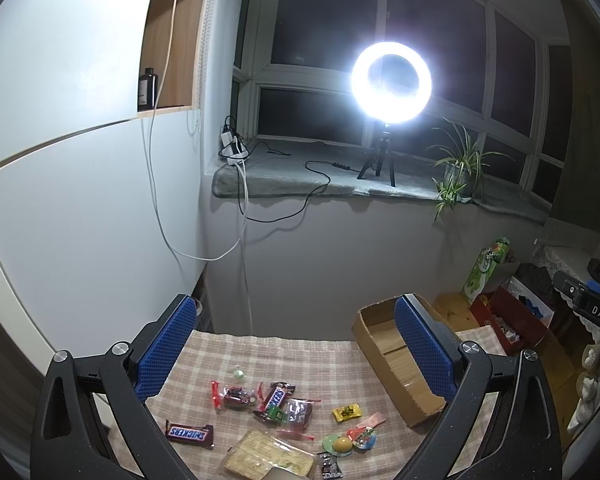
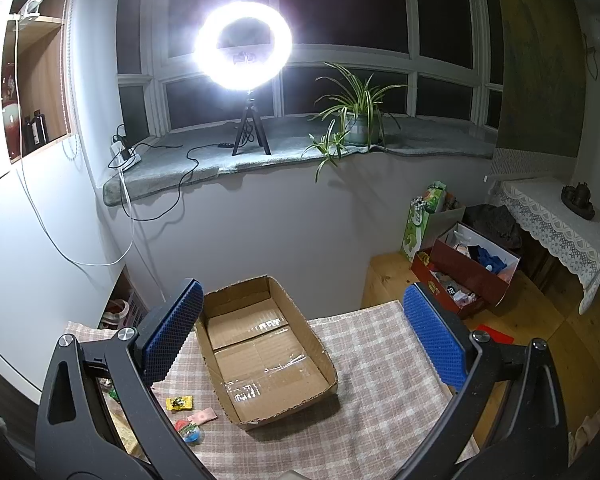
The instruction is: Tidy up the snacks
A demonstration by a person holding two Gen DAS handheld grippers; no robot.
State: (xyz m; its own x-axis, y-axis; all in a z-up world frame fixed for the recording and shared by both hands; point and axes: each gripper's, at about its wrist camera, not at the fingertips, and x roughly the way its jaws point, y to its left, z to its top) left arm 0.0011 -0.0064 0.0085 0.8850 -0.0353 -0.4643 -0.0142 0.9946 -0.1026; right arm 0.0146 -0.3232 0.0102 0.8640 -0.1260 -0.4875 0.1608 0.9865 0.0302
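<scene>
Several snacks lie loose on the checked tablecloth (image 1: 220,356): a Snickers bar (image 1: 190,434), a second Snickers (image 1: 275,397), a clear red-sealed packet (image 1: 234,395), a yellow candy (image 1: 347,413), a cracker pack (image 1: 270,456) and round coloured sweets (image 1: 350,442). An empty cardboard box (image 2: 266,354) stands to their right, also in the left wrist view (image 1: 396,360). My left gripper (image 1: 292,344) is open and empty above the snacks. My right gripper (image 2: 300,340) is open and empty above the box. The yellow candy (image 2: 179,403) lies left of the box.
A window sill behind the table holds a bright ring light on a tripod (image 2: 246,46), a potted plant (image 2: 358,120) and cables. On the wooden floor to the right stand a red box (image 2: 464,276) and a green bag (image 2: 422,220). A lace-covered side table (image 2: 556,220) is far right.
</scene>
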